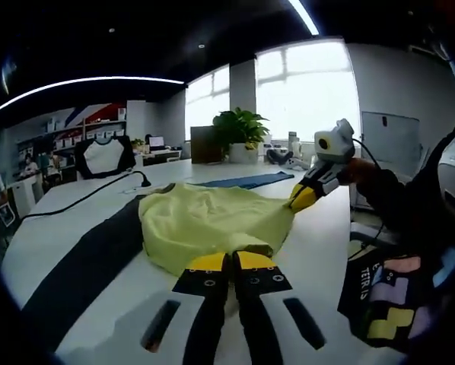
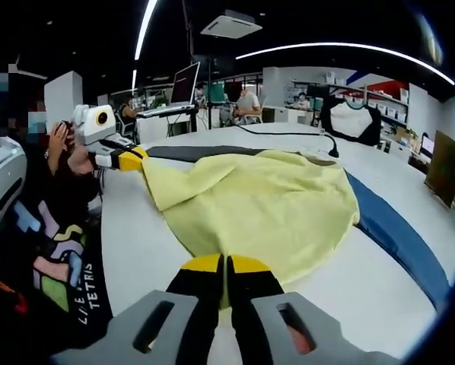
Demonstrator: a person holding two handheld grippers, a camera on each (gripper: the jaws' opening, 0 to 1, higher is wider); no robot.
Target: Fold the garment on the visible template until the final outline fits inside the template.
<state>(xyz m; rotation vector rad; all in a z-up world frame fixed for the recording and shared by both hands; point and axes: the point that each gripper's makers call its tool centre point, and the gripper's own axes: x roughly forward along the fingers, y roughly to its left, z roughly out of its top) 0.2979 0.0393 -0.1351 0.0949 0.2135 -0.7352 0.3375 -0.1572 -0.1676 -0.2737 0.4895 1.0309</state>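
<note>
A pale yellow garment (image 1: 212, 220) lies rumpled on the white table (image 1: 68, 228), between a dark template band (image 1: 83, 266) and a blue one (image 1: 243, 181). My left gripper (image 1: 231, 262) is shut on the garment's near edge. My right gripper (image 1: 300, 199) enters from the right and pinches another corner, pulling the cloth taut. In the right gripper view, the right gripper (image 2: 226, 266) is shut on the garment (image 2: 265, 205) hem, and the left gripper (image 2: 132, 158) holds the far left corner. The blue band (image 2: 395, 228) runs along the right there.
A black cable (image 1: 83, 198) crosses the table toward a black-and-white stand (image 1: 103, 156). A potted plant (image 1: 241, 131) stands at the back. The person's patterned shirt (image 1: 395, 296) is close on the right. A laptop (image 2: 183, 87) and seated people sit beyond the table.
</note>
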